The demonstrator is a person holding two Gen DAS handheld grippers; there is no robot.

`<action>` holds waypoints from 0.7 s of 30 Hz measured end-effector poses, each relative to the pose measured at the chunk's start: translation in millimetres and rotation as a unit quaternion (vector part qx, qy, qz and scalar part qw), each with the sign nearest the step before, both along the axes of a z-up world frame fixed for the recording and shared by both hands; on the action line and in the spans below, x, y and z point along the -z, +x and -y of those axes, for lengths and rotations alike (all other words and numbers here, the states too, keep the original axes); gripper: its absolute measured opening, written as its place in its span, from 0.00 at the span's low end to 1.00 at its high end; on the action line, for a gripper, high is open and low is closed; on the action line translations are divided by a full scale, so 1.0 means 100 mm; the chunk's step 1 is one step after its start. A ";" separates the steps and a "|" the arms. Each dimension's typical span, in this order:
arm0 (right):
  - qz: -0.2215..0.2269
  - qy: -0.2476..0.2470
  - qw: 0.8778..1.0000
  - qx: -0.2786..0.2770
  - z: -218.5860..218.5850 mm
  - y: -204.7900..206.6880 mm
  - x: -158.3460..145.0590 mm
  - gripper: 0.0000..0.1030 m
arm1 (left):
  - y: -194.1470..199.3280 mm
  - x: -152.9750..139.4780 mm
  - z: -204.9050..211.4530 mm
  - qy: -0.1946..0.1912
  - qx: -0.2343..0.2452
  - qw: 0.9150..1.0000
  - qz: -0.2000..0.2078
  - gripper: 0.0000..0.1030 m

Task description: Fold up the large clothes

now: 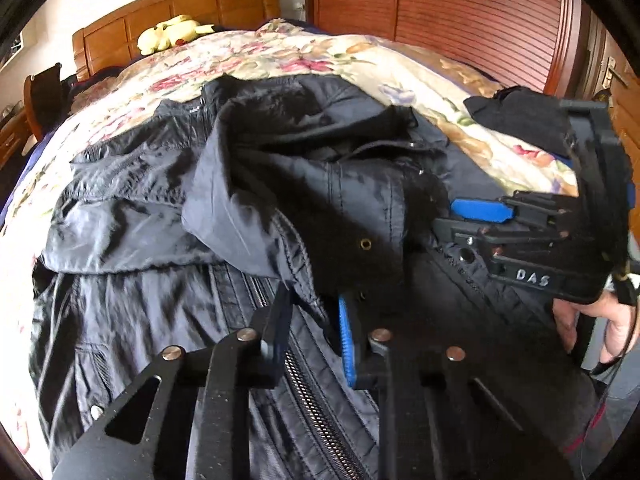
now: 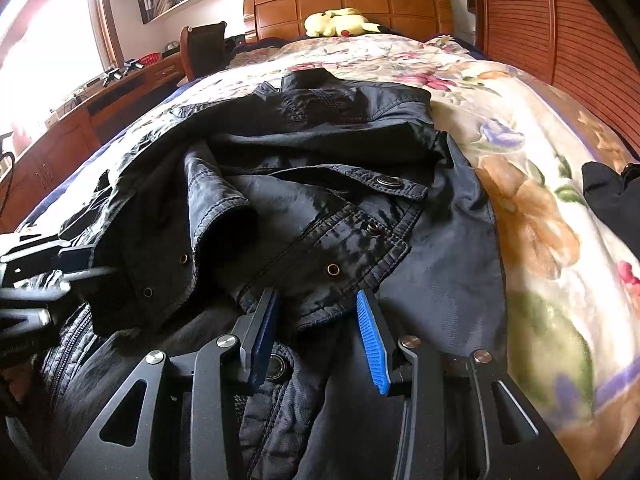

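Floral bed (image 2: 520,128): L gripper (image 1: 316,332) jaws clamp black jacket (image 1: 160,208) fabric; R gripper (image 2: 320,336) jaws pinch hem.

Under my fingers is a bed (image 2: 532,128) with a wooden headboard (image 2: 344,4), covered by a cream quilt (image 1: 280,54) printed with pink, orange and purple flowers. A big black jacket (image 2: 320,152) lies spread and rumpled over the middle of that quilt, its collar end toward the headboard. A yellow soft toy (image 2: 338,22) rests at the head of the bed, well apart from the jacket, and a smaller black cloth (image 1: 520,120) sits on the quilt off to the jacket's right.
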State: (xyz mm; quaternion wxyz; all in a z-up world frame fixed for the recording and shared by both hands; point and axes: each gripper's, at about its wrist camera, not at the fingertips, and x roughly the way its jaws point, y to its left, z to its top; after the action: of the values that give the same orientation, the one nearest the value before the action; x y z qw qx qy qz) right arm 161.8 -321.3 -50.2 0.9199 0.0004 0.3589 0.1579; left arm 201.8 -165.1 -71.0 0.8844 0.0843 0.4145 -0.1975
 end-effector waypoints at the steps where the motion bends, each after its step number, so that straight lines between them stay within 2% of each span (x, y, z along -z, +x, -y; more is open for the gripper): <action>1: 0.000 0.000 1.000 0.000 0.00 0.00 0.00 0.40 | 0.01 -0.05 -0.03 -0.003 -0.001 1.000 0.003 0.16; 4: 0.000 0.000 1.000 0.000 0.00 0.00 0.00 0.40 | 0.06 -0.23 -0.14 0.008 -0.006 1.000 0.027 0.10; 9: 0.000 0.000 1.000 0.000 0.00 0.00 0.00 0.40 | 0.21 -0.51 -0.41 0.036 -0.028 0.997 0.062 0.09; 19: 0.000 0.000 1.000 0.000 0.00 0.00 0.00 0.40 | 0.63 -0.74 -0.95 0.073 -0.081 0.990 0.092 0.07; 21: 0.000 0.000 1.000 0.000 0.00 0.00 0.00 0.40 | 0.65 -0.76 -1.02 0.066 -0.076 0.991 0.090 0.07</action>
State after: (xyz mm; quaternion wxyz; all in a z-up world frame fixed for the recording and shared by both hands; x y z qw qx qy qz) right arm 161.5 -320.8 -50.2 0.9200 0.0004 0.3588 0.1579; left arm 266.3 -63.2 5.2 0.9231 0.1283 0.3502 -0.0934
